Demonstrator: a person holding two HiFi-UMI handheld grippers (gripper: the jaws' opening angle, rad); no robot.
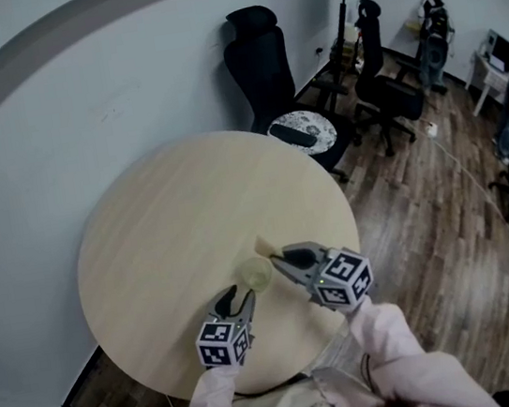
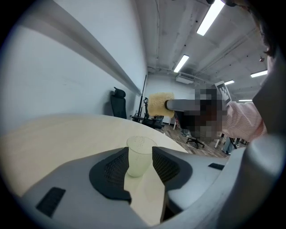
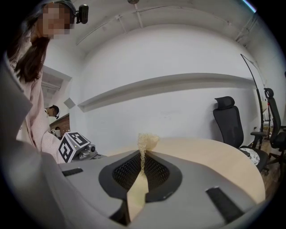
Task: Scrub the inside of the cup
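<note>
Our left gripper (image 1: 237, 297) jaws spread beside cup (image 2: 140, 155), right gripper (image 1: 280, 259) pinches sponge (image 3: 146, 142); we risk tipping the ungripped cup when scrubbing.

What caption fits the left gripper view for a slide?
Clear plastic cup standing on the round table between the left gripper's jaws, yellow sponge raised beyond.

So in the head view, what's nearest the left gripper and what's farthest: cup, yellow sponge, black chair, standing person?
From the left gripper:
1. The cup, at its jaw tips.
2. The yellow sponge, just beyond, in the right gripper.
3. The black chair, behind the table.
4. The standing person, far right.
</note>
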